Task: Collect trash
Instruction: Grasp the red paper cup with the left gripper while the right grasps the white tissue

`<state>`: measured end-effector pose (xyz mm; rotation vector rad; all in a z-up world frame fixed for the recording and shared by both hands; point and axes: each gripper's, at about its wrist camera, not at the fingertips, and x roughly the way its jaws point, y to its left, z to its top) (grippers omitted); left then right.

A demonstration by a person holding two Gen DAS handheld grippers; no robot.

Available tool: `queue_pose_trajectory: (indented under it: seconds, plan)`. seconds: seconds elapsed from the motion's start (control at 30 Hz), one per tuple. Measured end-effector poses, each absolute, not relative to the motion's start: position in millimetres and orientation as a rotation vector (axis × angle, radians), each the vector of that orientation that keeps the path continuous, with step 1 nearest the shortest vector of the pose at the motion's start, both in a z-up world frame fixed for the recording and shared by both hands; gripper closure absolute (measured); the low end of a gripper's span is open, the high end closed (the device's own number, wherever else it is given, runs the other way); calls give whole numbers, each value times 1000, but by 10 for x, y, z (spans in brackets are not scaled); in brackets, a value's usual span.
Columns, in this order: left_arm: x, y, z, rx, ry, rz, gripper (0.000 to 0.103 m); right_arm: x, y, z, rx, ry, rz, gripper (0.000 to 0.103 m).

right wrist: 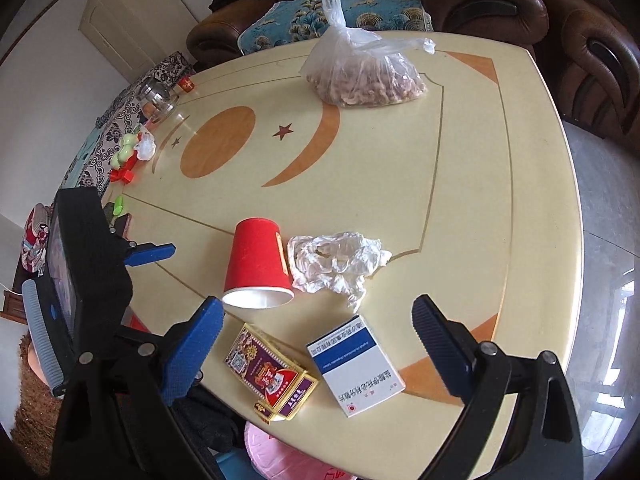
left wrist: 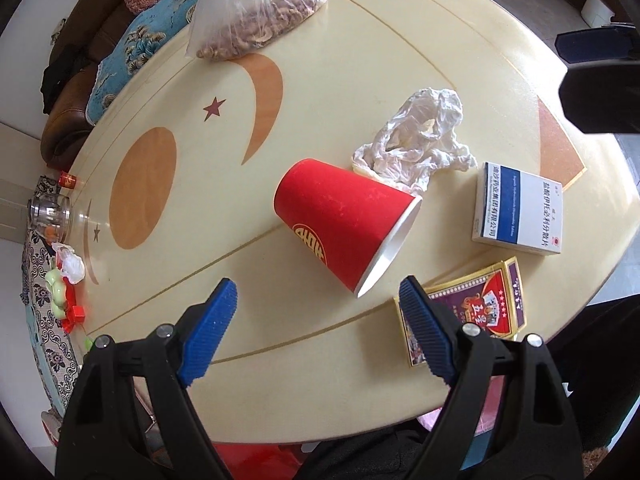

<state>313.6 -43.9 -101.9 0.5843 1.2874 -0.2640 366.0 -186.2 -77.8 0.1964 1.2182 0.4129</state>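
A red paper cup [left wrist: 344, 224] [right wrist: 258, 268] lies on its side on the cream table [left wrist: 192, 264] [right wrist: 460, 184], its rim towards me. A crumpled white plastic wrapper [left wrist: 416, 140] [right wrist: 336, 264] rests against it. A white and blue medicine box [left wrist: 520, 208] [right wrist: 356, 368] and a purple and gold card box [left wrist: 480, 308] [right wrist: 272, 372] lie near the front edge. My left gripper [left wrist: 316, 296] hangs open just short of the cup's rim, holding nothing. My right gripper [right wrist: 318, 312] is open above the two boxes, also holding nothing.
A clear bag of peanuts [left wrist: 256, 20] [right wrist: 360, 76] sits at the far side. A glass jar [right wrist: 156, 96] and small red and green trinkets [right wrist: 128, 156] line the left edge. A brown sofa [right wrist: 500, 4] with a blue cushion [right wrist: 360, 12] stands behind the table.
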Motion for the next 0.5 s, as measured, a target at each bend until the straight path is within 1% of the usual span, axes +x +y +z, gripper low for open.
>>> queue_pose_trajectory:
  seconds: [0.13, 0.2, 0.23, 0.27, 0.3, 0.43, 0.5]
  plan:
    - [3234, -416, -1127, 558, 1293, -251, 22, 3861, -1864, -1000, 210, 1248, 402, 10]
    - [3266, -409, -1162, 546, 1289, -247, 29, 3930, -1842, -1102, 203, 1258, 399, 10]
    - [3283, -406, -1177, 541, 1289, -243, 30, 3963, -1829, -1150, 196, 1261, 392, 10]
    - [3296, -400, -1191, 535, 1286, -246, 36, 3996, -1814, -1196, 190, 1263, 389, 10]
    - [3312, -390, -1205, 522, 1286, -247, 40, 4031, -1801, -1240, 190, 1264, 390, 10]
    - [3368, -352, -1265, 496, 1294, -249, 42, 4182, -1742, -1430, 217, 1286, 399, 10]
    - [3392, -321, -1275, 476, 1295, -248, 48, 4245, -1686, -1537, 231, 1308, 408, 10]
